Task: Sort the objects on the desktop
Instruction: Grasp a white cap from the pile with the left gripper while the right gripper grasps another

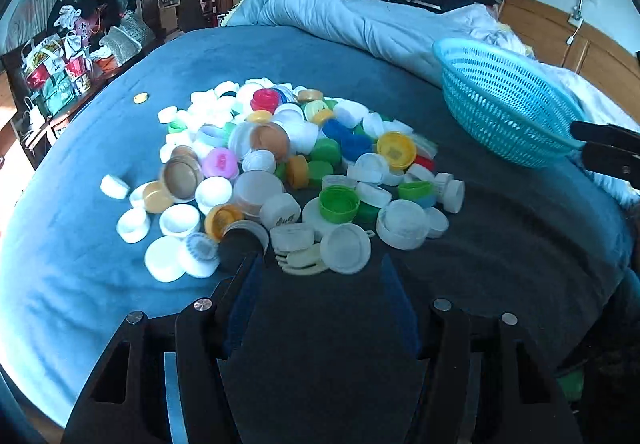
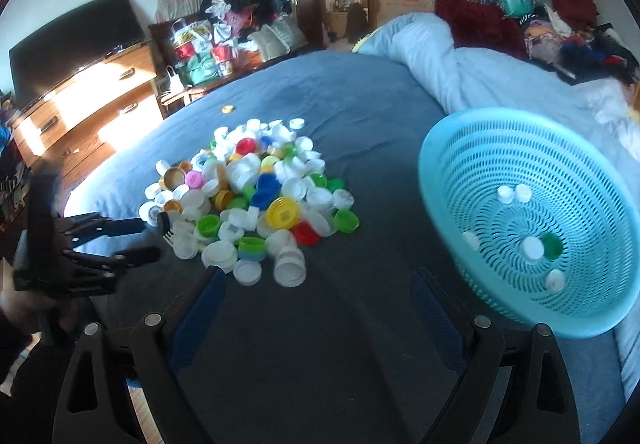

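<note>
Plastic bottle caps (image 1: 296,172) in white, green, blue, yellow, red and pink lie heaped near the middle of the bed (image 1: 80,252), on its blue cover. One small yellow cap (image 1: 141,97) sits alone, well apart from the heap toward the bed's far edge. A rolled pale-blue quilt (image 1: 320,16) lies along the far right side of the bed.

The left hand-held gripper (image 1: 320,264) is at the near edge of the heap, its jaws spread wide and holding nothing; the closest caps, a translucent white one (image 1: 346,248) and a cream fork-shaped piece (image 1: 298,264), lie just ahead between its fingertips. A dark round thing just beyond its left finger is too blurred to name.

The right hand-held gripper (image 2: 316,276) is also released and empty, jaws wide, with the near edge of the heap just ahead of it and slightly to its left. A turquoise mesh basket (image 2: 452,172) stands tilted on the bed's right side, beside the quilt, its mouth turned toward this gripper. Inside it rest several white caps (image 2: 533,247) and one green cap (image 2: 552,245).
</note>
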Tool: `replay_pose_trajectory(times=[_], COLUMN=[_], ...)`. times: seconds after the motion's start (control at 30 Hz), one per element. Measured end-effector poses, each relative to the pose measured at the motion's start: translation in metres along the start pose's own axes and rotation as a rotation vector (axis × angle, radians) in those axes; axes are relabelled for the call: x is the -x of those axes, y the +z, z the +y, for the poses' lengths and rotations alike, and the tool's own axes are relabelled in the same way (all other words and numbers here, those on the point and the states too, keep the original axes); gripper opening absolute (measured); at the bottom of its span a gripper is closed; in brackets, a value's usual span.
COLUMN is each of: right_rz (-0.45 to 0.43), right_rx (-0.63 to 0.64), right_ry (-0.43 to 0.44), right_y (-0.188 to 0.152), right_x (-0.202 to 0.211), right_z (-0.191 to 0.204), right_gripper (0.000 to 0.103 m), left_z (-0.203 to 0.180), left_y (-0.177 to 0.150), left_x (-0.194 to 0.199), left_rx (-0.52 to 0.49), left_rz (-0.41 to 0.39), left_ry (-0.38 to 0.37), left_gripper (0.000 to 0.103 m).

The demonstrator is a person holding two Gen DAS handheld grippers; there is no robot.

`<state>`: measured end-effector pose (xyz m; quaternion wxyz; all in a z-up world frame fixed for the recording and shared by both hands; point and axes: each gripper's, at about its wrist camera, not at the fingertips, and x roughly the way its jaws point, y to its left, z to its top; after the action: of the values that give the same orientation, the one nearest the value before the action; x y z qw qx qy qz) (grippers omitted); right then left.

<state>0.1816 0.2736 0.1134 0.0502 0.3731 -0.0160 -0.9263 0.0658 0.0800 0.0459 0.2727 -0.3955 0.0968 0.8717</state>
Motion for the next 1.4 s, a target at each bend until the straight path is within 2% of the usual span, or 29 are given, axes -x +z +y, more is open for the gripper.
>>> replay_pose_trajectory(times=[0.13,0.3,0.4,0.5,0.7,0.8,0.97,1.0,1.1,1.13,1.17,1.4], right_rz=[0.024,0.041,0.043,0.043,0.072,0.12,0.16,0.161,0.186,0.186,0.186,0.127], right_rx=[-0.014,-0.019,-0.016,-0.025,-0.067,-0.082,-0.075,-0.062,-0.057,-0.051,-0.047,-0.038], right_ry=[0.002,0.014,0.028,0.057,0.11,0.166,0.15,0.138,0.126,0.115,0.106,0.122], right_y=[-0.003,-0.006,-0.006,-0.007,-0.008,-0.008,-0.007,-0.007,-0.01,-0.011,-0.011,-0.002], right_x=[-0.005,-0.013,-0.017,-0.021,-0.061,-0.089,-0.121,-0.125,-0.137,-0.139,-0.139,-0.091], right_z=[-0.003,-0.001,0.003,0.004,-0.006,-0.004,0.008,0.011,0.011,0.011,0.01,0.017], right_gripper=[0.09,0.09,0.085,0.077,0.076,0.076,0.075,0.073,0.05,0.038,0.034,0.034], left_z=[-0.007,-0.018,-0.019,-0.018,0.001,0.006,0.008,0.007,0.008,0.008,0.009,0.01], left_y=[0.007,0.004,0.0,0.001,0.01,0.011,0.011,0.01,0.01,0.011,0.011,0.018], left_x=[-0.01,-0.022,-0.029,-0.022,0.004,0.004,0.003,0.003,0.003,0.003,0.004,0.021], left_rx=[-0.033,-0.088,-0.096,-0.075,0.057,0.067,0.081,0.081,0.082,0.089,0.094,0.106], left_rz=[-0.026,-0.024,0.008,-0.01,-0.067,-0.06,-0.051,-0.049,-0.045,-0.045,-0.044,-0.072], left_ry=[0.008,0.007,-0.009,-0.038,-0.085,-0.077,-0.09,-0.094,-0.101,-0.105,-0.106,-0.097], left_gripper=[0.055,0.053,0.028,0.028,0.028,0.028,0.028,0.028,0.028,0.028,0.028,0.028])
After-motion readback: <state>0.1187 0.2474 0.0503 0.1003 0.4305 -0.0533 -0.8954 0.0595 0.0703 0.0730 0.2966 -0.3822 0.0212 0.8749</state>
